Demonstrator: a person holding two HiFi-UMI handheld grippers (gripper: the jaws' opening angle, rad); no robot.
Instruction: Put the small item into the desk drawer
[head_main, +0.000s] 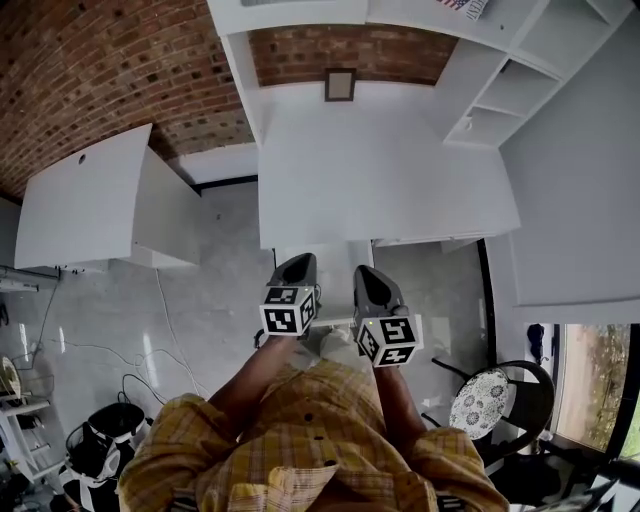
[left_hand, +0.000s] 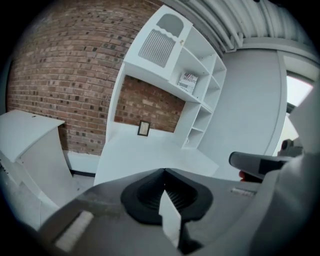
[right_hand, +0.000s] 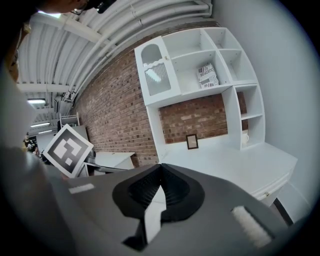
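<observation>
Left gripper (left_hand: 164, 171) and right gripper (right_hand: 161, 165) are both closed and empty before the white worktop (head_main: 380, 180); no small item shows; the risk is reaching the seemingly shut drawer (right_hand: 278, 184) empty-handed.

Open passage across the white desk (head_main: 390, 190) top, blocked only at the far back by a small picture frame (head_main: 340, 85) against the brick wall (head_main: 350, 52). Hemmed on the right by a shelf unit (head_main: 500, 100), overhead at the back by a shelf (head_main: 300, 14). Left of the desk, a strip of floor (head_main: 215, 290) before a second white table (head_main: 80, 205), with cables (head_main: 150, 355) trailing there. Low right, a chair (head_main: 490, 398). Left gripper (head_main: 300, 260) and right gripper (head_main: 366, 272) side by side near the front edge, with only a slim gap between.
</observation>
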